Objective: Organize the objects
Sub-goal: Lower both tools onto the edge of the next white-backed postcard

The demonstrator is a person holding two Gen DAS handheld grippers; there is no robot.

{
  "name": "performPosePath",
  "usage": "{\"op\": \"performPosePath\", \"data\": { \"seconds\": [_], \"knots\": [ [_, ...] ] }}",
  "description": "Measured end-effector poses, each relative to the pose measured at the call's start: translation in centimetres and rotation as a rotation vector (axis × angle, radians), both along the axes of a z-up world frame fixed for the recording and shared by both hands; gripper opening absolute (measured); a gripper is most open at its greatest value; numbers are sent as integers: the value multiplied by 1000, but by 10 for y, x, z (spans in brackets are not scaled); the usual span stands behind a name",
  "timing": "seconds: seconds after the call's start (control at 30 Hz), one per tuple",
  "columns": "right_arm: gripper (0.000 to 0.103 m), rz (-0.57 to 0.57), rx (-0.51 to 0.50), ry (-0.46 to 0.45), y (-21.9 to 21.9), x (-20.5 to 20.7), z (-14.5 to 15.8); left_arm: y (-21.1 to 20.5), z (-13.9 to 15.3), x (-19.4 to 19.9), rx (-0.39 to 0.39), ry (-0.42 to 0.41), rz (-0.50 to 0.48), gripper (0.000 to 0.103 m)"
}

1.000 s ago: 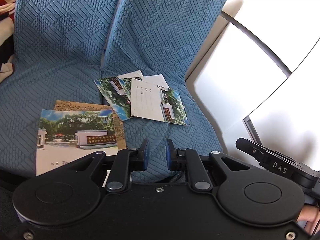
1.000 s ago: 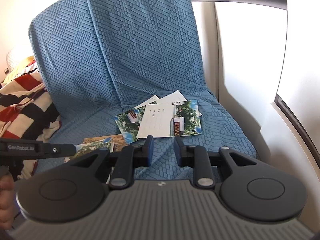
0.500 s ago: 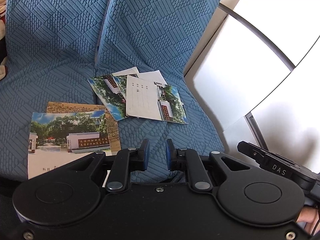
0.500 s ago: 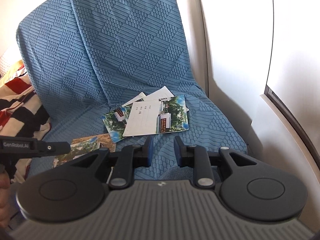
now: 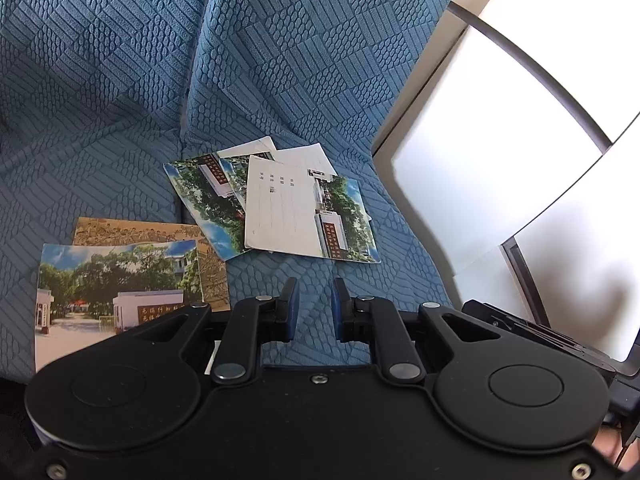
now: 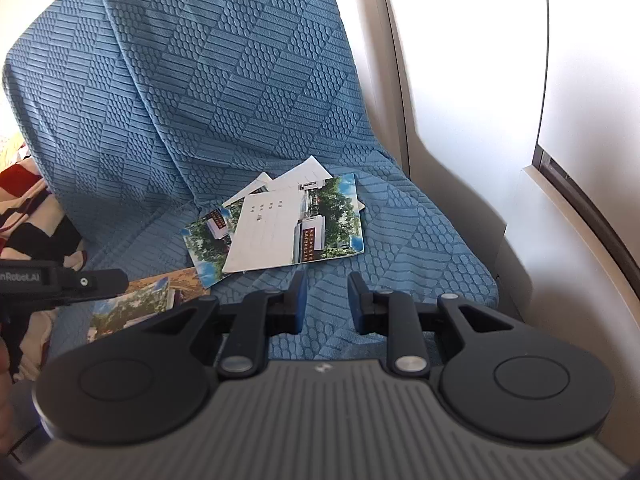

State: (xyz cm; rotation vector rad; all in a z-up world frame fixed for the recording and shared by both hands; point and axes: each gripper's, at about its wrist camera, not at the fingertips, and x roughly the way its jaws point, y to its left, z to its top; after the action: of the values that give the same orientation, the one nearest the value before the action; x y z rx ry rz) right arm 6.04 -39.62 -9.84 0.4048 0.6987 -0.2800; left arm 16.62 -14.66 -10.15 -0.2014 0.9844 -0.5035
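Blue textured cover [image 5: 280,60] over two seat cushions, sofa-like. Loose pile of postcards [image 5: 280,204] [image 6: 280,228] on right-hand cushion near backrest crease: top card face-down, white back with printed lines, askew over photo cards of trees and a gate. Second lot, two cards [image 5: 132,276] [image 6: 140,300], flat on left cushion, tree-and-gate photo over a tan card, roughly squared.

Left hand-held gripper [image 5: 314,310]: narrow gap between blue pads, nothing between them, hovering above the cushion short of the pile. Right hand-held gripper [image 6: 325,304]: slightly wider gap, likewise empty, aimed at pile's near edge.

Handling, judged: thin card stock, light, stiff enough to hold flat yet bendable; glossy faces likely to slide over one another. Lying flush on soft fabric, so no free underside. Best purchase probably an overhanging corner or edge of top card, e.g. near-left corner [image 5: 250,244] over the photo card beneath. Pinch on edge only; risk of dragging neighbours or creasing.
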Motion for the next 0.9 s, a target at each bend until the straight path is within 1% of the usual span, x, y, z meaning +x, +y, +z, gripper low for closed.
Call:
{"op": "performPosePath", "data": {
  "seconds": [0.03,0.13,0.17,0.3,0.43,0.5,0.6,0.7,0.9],
  "knots": [
    [26,-1,6,0,-2,3,-1,-2,-2,3,-1,3,-1,14],
    [44,-6,18,-4,-8,9,-5,-8,-7,12,1,10,-3,14],
    [47,-8,19,-4,-11,12,-6,-9,-8,16,0,13,-3,14],
    [48,-19,34,16,-21,27,-14,-14,-17,32,-3,25,-3,18],
    [48,-44,72,42,-32,42,-25,-20,-30,51,-5,52,1,19],
    [48,-65,95,54,-38,49,-31,-23,-38,60,-2,64,6,23],
    [48,-89,136,78,-47,60,-43,-29,-49,74,14,71,6,25],
    [48,-105,162,94,-54,71,-53,-35,-62,87,50,73,1,25],
    [48,-73,174,109,-61,97,-69,-43,-85,114,76,103,1,25]
  ]
}}
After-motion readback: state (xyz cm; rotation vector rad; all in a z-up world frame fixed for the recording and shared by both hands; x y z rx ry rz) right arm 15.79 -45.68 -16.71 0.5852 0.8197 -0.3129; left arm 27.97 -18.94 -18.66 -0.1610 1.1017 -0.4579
